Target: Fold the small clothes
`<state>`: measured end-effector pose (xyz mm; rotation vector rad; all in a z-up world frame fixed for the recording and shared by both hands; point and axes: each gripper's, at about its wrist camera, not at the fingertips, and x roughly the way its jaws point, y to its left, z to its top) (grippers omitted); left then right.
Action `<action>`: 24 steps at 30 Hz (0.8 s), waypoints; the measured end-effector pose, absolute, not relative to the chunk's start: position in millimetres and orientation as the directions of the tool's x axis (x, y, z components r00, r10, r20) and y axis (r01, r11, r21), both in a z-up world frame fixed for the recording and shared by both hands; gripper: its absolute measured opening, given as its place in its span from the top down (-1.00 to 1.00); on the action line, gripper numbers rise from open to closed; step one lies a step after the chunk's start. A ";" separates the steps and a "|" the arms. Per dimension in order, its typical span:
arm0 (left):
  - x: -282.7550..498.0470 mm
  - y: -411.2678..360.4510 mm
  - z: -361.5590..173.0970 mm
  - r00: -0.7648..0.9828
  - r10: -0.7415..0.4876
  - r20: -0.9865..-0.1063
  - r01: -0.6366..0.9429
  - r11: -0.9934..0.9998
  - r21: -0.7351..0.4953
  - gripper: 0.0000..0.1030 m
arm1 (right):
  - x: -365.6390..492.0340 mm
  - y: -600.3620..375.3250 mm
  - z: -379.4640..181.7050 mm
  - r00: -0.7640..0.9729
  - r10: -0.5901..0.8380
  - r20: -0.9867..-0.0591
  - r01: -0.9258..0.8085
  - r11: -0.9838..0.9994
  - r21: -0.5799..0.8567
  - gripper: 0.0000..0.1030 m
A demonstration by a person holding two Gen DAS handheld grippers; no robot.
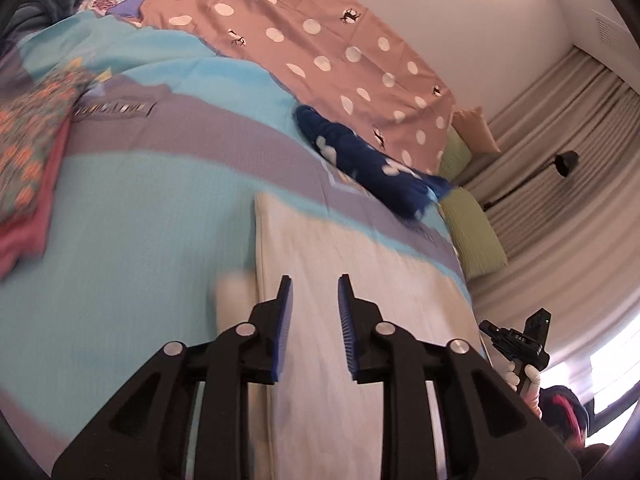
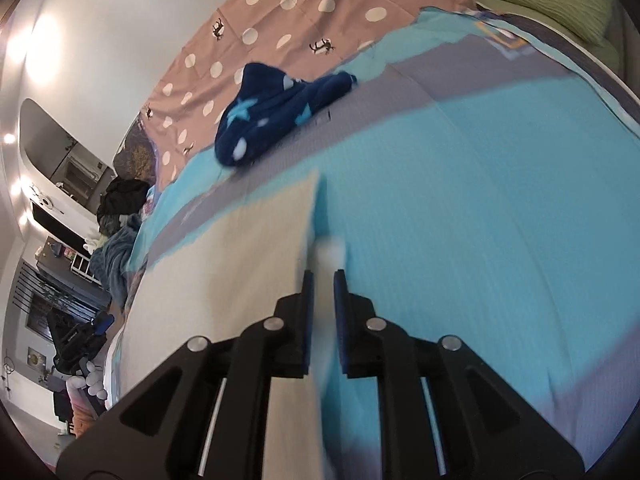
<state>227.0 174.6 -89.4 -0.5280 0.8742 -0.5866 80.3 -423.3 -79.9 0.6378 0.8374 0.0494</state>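
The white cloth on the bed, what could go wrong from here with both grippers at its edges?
1. The right gripper is nearly closed over the white cloth's edge; whether it holds fabric is blurred, so a lift may slip.
2. The left gripper is open above the cloth, so one side could drag and fold crooked.
3. The teal bedspread lies directly beneath; a low pinch might catch it too.

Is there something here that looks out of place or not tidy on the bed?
Yes. The dark blue fleece garment lies crumpled in a heap where the turquoise cover meets the dotted pink sheet, while the cream cloth lies flat with straight edges.
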 end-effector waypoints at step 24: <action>58.5 213.3 -131.7 0.414 -0.677 -0.608 0.172 0.714 -0.679 0.14 | -77.0 -391.1 -96.8 0.646 0.362 -0.672 0.245 0.736 0.631 0.52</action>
